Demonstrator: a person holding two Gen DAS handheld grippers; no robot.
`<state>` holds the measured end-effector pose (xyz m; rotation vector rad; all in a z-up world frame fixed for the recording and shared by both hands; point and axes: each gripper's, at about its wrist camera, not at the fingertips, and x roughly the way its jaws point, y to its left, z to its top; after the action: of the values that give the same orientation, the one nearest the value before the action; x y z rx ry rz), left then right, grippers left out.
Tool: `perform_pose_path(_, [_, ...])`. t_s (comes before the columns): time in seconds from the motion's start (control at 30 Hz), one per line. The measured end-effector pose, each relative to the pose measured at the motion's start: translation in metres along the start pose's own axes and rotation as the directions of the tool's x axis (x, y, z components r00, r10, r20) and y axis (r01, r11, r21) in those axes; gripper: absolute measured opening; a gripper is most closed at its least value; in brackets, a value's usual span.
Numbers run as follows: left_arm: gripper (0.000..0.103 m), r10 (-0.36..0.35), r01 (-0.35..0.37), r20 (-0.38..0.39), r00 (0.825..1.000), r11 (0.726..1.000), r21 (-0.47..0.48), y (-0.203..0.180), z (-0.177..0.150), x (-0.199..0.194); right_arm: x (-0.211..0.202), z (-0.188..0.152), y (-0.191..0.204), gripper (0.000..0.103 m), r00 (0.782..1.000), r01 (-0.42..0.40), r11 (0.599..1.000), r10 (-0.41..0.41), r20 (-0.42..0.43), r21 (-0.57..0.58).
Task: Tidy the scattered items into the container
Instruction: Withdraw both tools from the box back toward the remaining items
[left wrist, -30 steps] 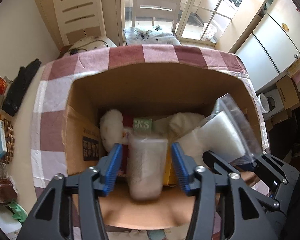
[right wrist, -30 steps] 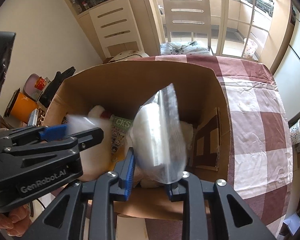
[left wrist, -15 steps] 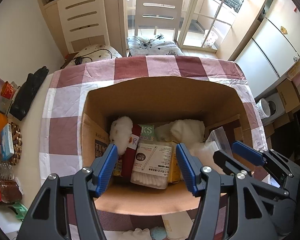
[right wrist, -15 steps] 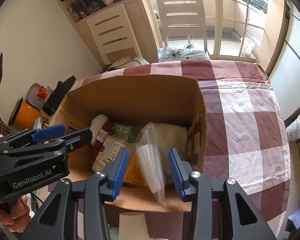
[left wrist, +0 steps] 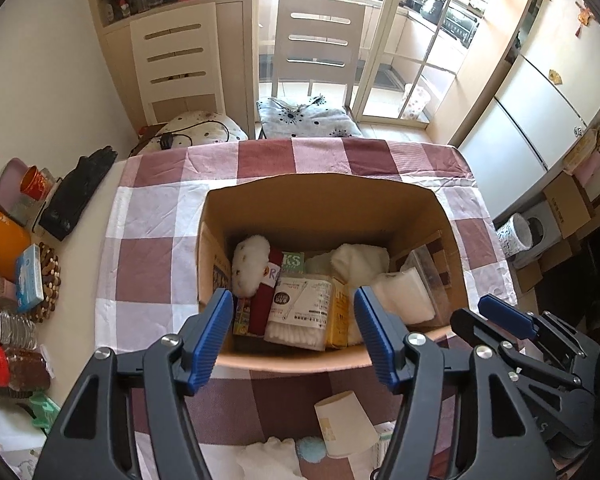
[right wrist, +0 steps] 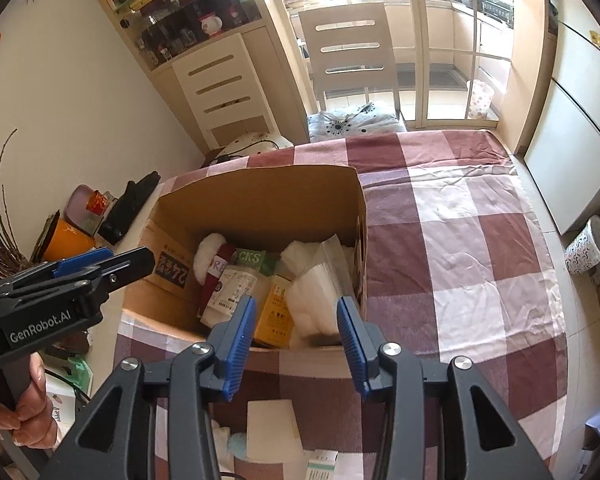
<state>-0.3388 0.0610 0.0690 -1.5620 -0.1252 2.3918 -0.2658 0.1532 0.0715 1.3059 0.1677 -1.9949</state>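
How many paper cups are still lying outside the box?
1: a paper cup lies on its side on the tablecloth, in front of the cardboard box. Others may be hidden below the frame.

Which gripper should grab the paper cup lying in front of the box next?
Probably left. The paper cup lies just below the left gripper, whose empty jaws are opening. In the right wrist view it sits left of the right gripper.

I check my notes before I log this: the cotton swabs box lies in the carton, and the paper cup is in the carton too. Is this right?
Not quite. The swabs box does lie in the carton, but the paper cup lies on the tablecloth in front of the carton, outside it. The left wrist view shows this.
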Motion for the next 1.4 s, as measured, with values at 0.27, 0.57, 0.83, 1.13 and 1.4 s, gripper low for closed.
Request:
perform_pose_path(0.27, [0.067,0.006,-0.005,0.019,1.000,1.000,-0.013,0.005,-0.028,-0.025,-0.031,-0.019,0.007,0.043,1.000,-0.009,1.000,0.009,0.029,-0.010])
perform_pose_path(0.57, [0.067,0.012,-0.012,-0.008,1.000,0.999,-0.032,0.010,-0.074,-0.035,-0.045,-0.053,0.012,0.043,1.000,0.000,1.000,0.000,0.009,-0.027])
perform_pose_path(0.83, [0.067,0.018,-0.018,-0.010,1.000,0.999,-0.031,0.008,-0.110,-0.051,-0.055,-0.090,0.015,0.043,1.000,0.000,0.999,0.000,-0.019,-0.032])
perform_pose_path(1.13, [0.067,0.030,-0.030,-0.002,1.000,0.999,-0.043,0.009,-0.145,-0.072,-0.067,-0.123,0.020,0.043,0.999,-0.011,0.999,0.009,-0.040,-0.044])
perform_pose_path(1.4, [0.067,0.033,-0.033,-0.006,0.999,0.998,-0.044,0.008,-0.170,-0.082,-0.077,-0.146,0.023,0.043,0.999,-0.019,0.999,0.017,-0.046,-0.045])
